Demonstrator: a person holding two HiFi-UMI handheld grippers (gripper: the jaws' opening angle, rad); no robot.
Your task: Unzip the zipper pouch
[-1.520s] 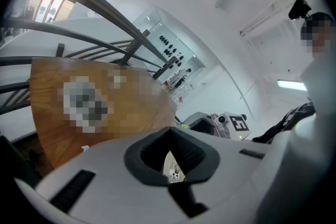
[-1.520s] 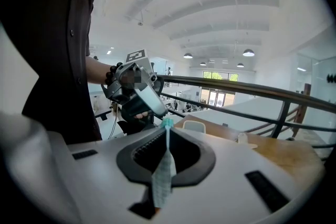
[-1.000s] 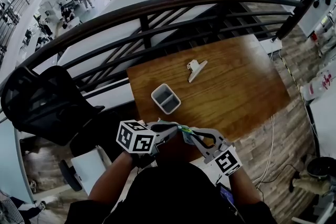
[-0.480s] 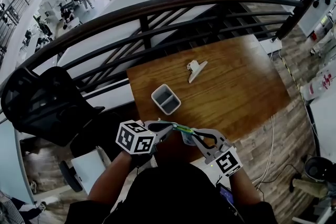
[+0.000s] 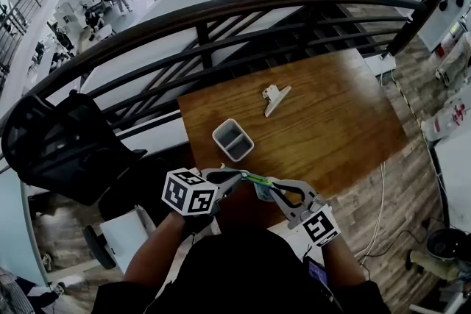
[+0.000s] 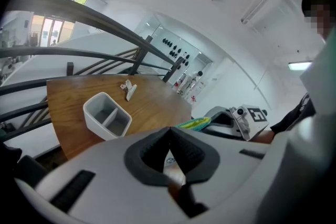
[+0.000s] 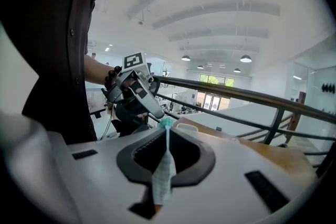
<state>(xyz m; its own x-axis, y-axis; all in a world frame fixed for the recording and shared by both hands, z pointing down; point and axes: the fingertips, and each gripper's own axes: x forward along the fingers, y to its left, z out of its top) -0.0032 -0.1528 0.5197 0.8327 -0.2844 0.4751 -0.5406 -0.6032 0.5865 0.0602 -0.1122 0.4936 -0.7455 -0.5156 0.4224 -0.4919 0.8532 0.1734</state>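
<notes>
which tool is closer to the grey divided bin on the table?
Left. The left tool is just short of the bin, on the person's side; right tool sits further right and back, both shut on the pouch.

Office mezzanine: curved railing [image 5: 221,9] over desks [image 5: 94,20] below

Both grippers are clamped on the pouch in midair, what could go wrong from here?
1. The right gripper pinches only a thin edge of the pouch; a hard pull might slip it free.
2. The left gripper also bites little, so it might lose hold.
3. The pouch hangs unsupported near the table edge; dropped, it could miss it.
</notes>
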